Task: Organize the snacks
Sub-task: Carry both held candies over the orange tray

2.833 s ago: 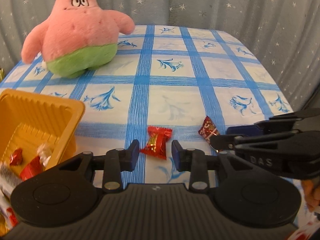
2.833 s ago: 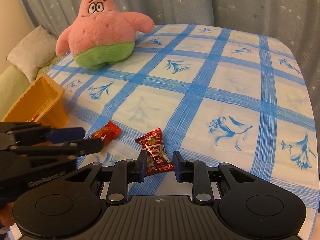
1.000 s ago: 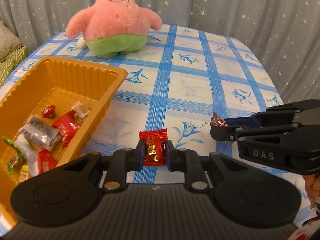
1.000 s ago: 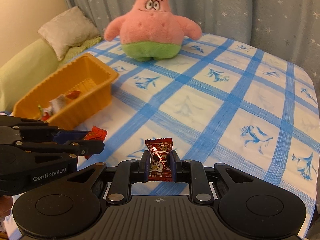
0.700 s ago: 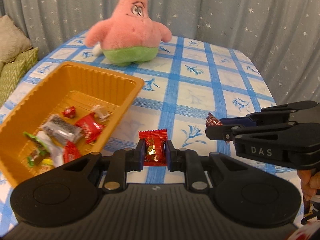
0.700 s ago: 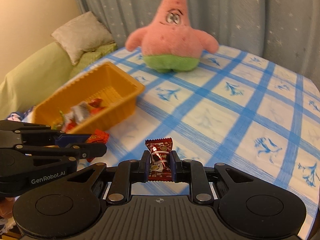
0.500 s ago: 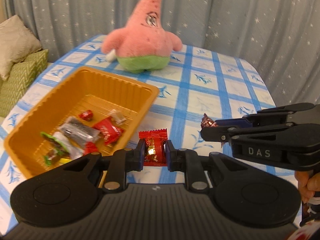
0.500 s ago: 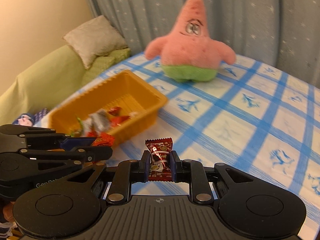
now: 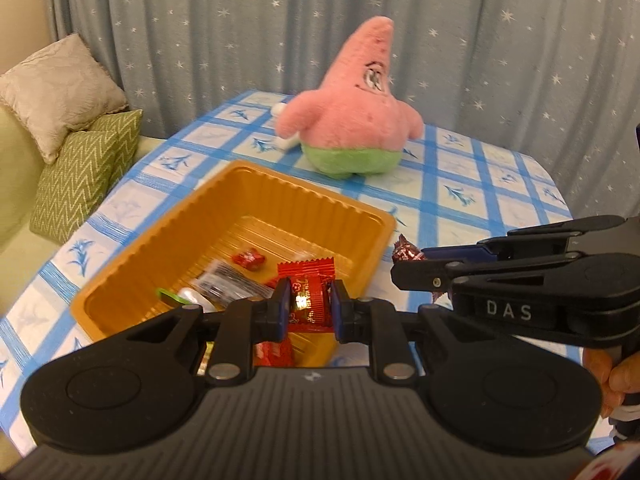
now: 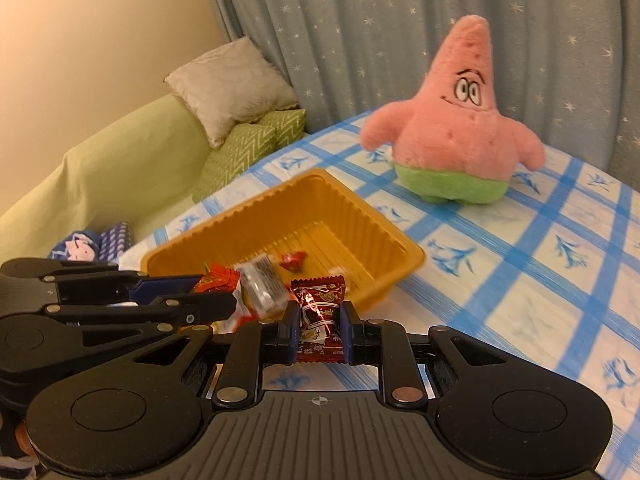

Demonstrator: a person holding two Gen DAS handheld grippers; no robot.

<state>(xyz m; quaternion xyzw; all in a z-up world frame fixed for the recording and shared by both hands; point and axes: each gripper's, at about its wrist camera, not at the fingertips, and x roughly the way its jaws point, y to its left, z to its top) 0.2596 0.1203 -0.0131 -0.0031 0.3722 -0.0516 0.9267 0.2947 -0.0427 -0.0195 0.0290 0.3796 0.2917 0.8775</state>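
My left gripper is shut on a bright red candy and holds it above the near right part of the orange tray. My right gripper is shut on a dark red candy and holds it over the table just beside the tray's near corner. In the left wrist view the right gripper comes in from the right with its candy tip showing. In the right wrist view the left gripper comes in from the left with its candy. The tray holds several wrapped snacks.
A pink star plush stands on the blue-checked tablecloth behind the tray. A green sofa with a beige cushion and a green zigzag cushion lies left of the table. A starred curtain hangs behind.
Both grippers closed on the candies, lifted them off the table and carried them left to the tray. The left candy is now over the tray; the right candy is at its near corner.
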